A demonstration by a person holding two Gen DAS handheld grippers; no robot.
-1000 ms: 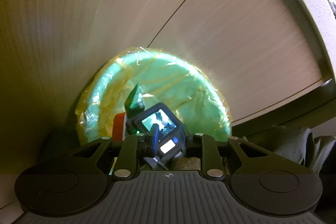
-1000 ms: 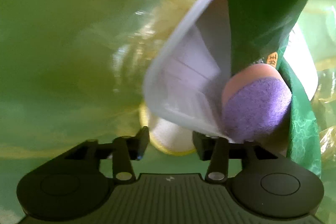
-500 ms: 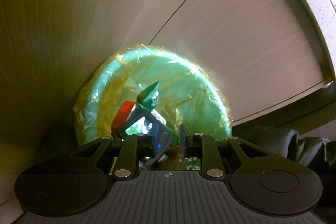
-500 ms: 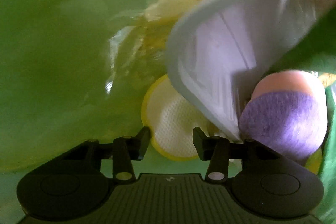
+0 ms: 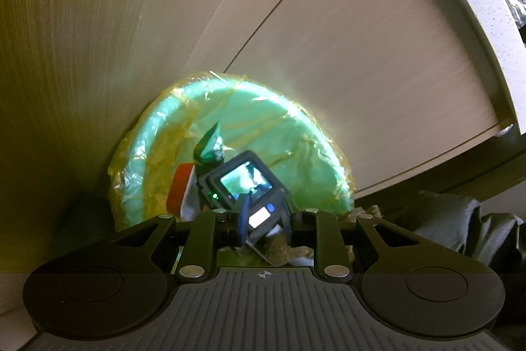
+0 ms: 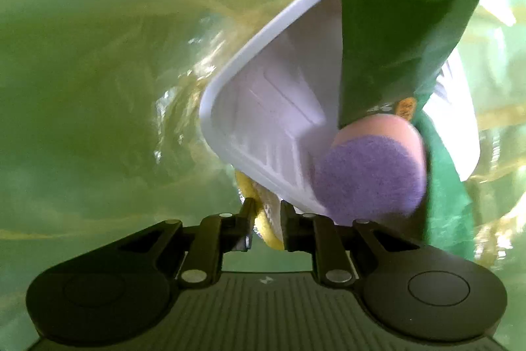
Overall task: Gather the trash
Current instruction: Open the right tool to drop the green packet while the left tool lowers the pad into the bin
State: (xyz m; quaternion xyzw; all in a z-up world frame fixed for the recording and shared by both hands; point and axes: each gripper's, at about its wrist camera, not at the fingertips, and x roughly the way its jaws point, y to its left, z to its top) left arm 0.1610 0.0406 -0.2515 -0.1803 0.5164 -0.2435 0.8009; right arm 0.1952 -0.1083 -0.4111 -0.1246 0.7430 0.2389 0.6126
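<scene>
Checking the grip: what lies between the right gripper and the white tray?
A yellow-rimmed white pad, pinched in the right gripper, whose jaws have just been closing on it; the white tray sits just beyond. The right wrist view shows it.

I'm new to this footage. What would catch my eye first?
In the left view, a green bin lined with yellowish bag stands against wooden cabinets. Inside it, the right view shows a white tray, a purple sponge and a green wrapper. The right claw pinches a yellow pad.

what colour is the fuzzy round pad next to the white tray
Purple face, pinkish-orange edge; clearest in the right wrist view.
</scene>
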